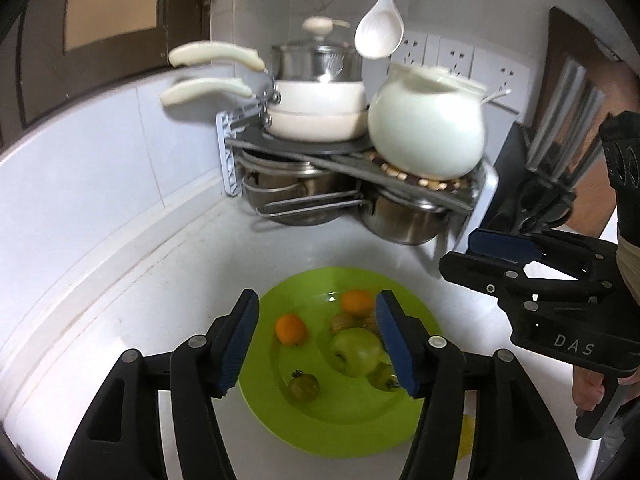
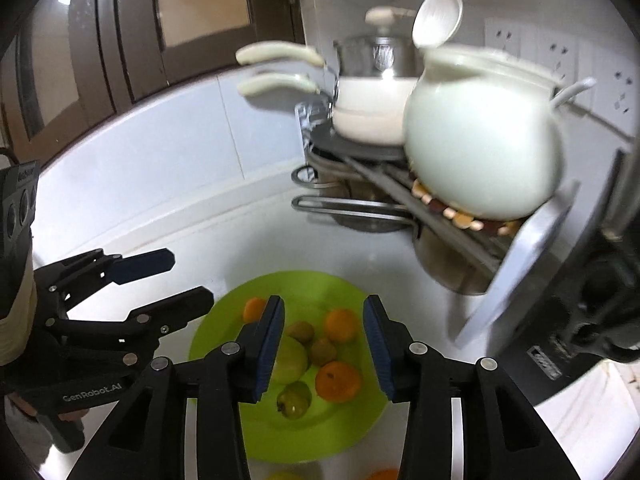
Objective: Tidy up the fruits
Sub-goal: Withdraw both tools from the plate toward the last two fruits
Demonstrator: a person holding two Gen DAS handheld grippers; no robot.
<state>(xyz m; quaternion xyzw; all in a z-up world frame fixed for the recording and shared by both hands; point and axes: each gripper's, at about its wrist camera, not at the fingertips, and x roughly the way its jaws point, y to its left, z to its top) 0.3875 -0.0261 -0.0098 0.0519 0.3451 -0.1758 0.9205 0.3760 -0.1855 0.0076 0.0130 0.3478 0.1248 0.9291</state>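
A lime-green plate lies on the white counter. On it lie a green apple, small oranges, a small green fruit and brown fruits. My left gripper is open and empty, hovering above the plate with the apple between its fingers in view. My right gripper is open and empty above the plate; it also shows at the right of the left wrist view. The left gripper shows at the left of the right wrist view.
A corner rack holds cream pans, steel pots and a white round jar. A white spoon hangs above. A knife block stands at right. An orange and a yellow fruit lie off the plate, near its front.
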